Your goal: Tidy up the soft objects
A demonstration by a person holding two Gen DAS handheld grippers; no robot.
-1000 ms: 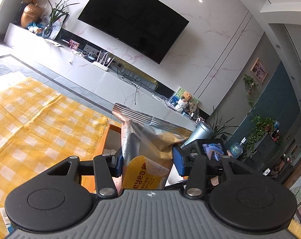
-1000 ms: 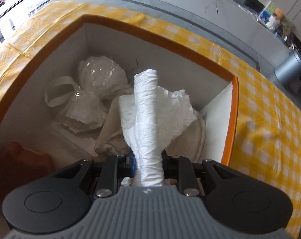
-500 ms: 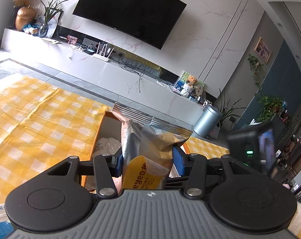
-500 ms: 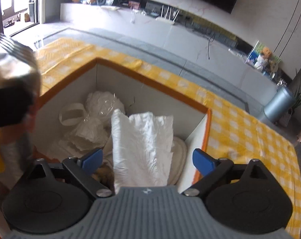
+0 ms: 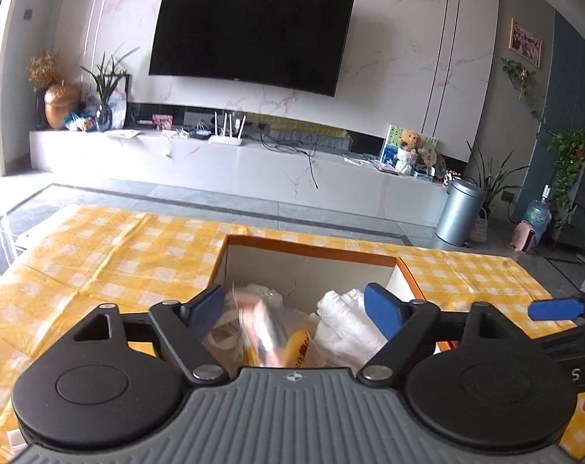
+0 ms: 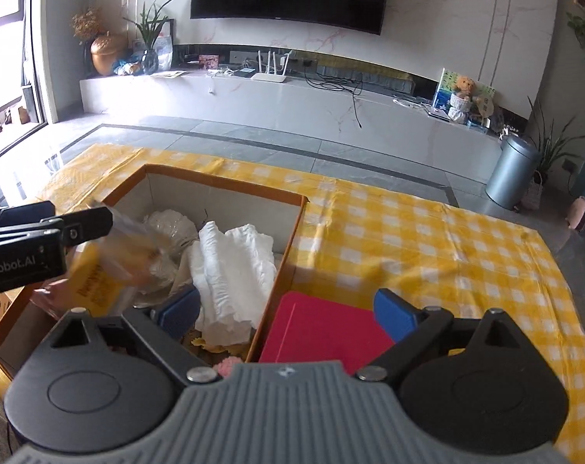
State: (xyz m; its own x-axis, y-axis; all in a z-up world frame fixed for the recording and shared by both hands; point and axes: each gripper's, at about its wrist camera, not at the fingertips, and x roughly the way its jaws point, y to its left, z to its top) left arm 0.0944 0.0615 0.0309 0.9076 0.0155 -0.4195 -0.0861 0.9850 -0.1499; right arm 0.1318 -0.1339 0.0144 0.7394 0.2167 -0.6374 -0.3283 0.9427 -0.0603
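A yellow checked tablecloth covers the table; a television hangs at top. Both the left gripper and right gripper have just opened, released. The blurred packet and white bag lie in the box at lower centre.

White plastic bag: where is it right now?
In the right wrist view the white plastic bag lies inside the orange-rimmed box, against its right wall, left of the red sheet.
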